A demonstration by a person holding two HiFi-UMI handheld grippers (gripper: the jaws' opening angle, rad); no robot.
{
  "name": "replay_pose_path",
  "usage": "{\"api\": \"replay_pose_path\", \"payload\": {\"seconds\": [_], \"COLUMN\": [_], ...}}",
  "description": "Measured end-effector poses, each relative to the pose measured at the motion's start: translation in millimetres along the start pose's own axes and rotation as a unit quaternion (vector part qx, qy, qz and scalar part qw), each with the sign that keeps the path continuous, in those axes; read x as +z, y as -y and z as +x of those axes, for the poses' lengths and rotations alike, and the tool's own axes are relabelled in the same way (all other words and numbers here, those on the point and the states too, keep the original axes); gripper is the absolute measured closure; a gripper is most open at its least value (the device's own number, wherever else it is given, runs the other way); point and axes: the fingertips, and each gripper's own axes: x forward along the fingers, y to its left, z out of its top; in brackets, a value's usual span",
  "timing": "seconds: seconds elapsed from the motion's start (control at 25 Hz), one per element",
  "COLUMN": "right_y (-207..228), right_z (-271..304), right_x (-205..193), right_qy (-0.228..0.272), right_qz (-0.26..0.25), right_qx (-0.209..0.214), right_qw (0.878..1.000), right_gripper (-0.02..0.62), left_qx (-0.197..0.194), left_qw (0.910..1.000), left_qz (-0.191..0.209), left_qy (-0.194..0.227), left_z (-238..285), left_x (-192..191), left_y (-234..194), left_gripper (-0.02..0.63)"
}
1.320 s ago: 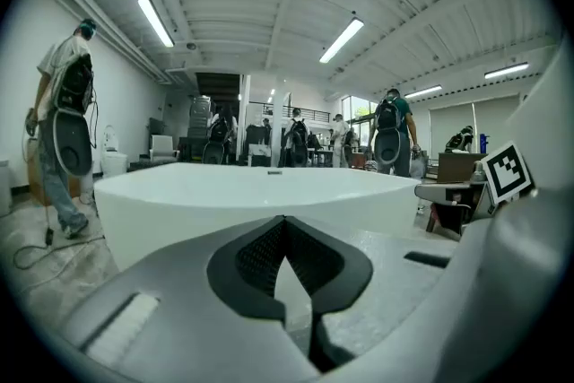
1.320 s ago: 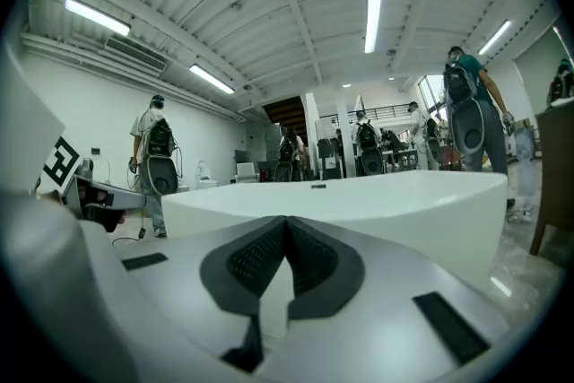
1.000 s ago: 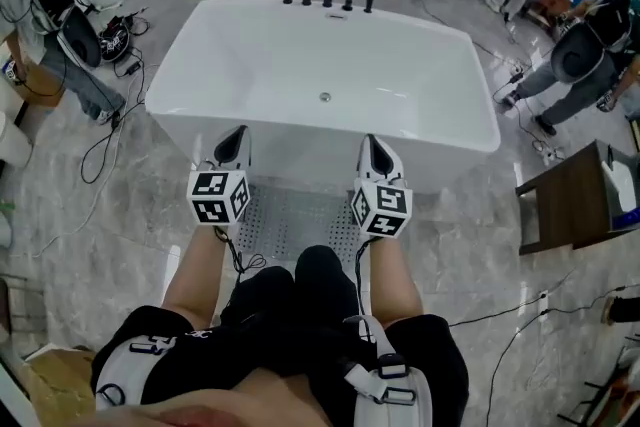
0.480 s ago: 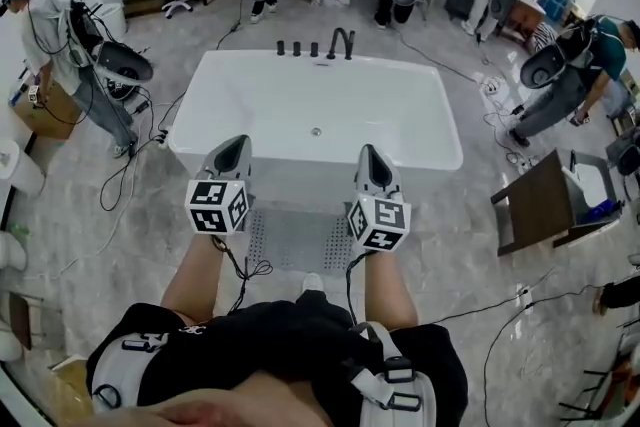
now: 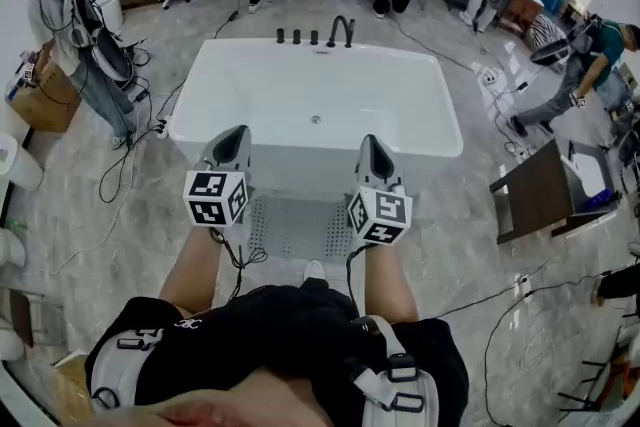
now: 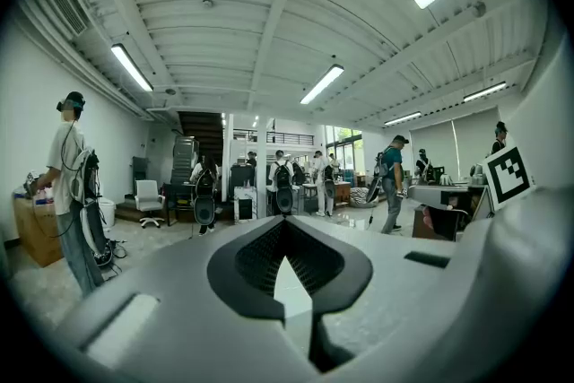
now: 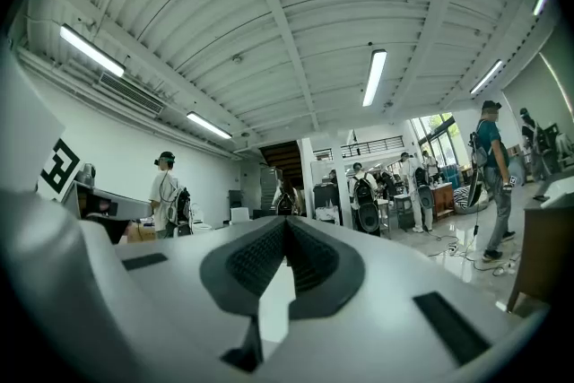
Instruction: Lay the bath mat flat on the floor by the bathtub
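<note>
The grey perforated bath mat (image 5: 300, 227) lies flat on the marble floor right in front of the white bathtub (image 5: 190, 127). Both grippers are held up well above it, pointing level toward the tub. In the head view my left gripper (image 5: 233, 139) is over the mat's left edge and my right gripper (image 5: 372, 147) over its right edge. Seen along the jaws, the left gripper (image 6: 285, 227) and the right gripper (image 7: 287, 223) are each shut, pads together, with nothing between them. Neither touches the mat.
Black taps and a spout (image 5: 340, 28) stand on the tub's far rim. A brown wooden table (image 5: 545, 187) is at the right, and cables (image 5: 120, 177) trail over the floor at the left. Several people with equipment stand around the room. My shoe (image 5: 314, 270) rests by the mat's near edge.
Both grippers and the head camera have risen away from the floor, so the tub and mat look smaller and farther. The mat has stayed flat in place.
</note>
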Motion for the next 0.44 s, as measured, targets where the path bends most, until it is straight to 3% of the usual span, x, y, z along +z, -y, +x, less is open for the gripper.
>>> {"api": "replay_pose_path", "payload": {"seconds": [0.44], "right_y": [8], "right_z": [14], "right_x": [-2], "right_qy": [-0.007], "right_qz": [-0.014], "right_qx": [0.005], "right_qw": [1.0], "right_gripper": [0.589], "left_qx": [0.0], "left_qw": [1.0], "left_qz": [-0.002], "left_qy": [0.004], "left_z": [17], "left_x": [6], "left_y": [2], "left_gripper": [0.603]}}
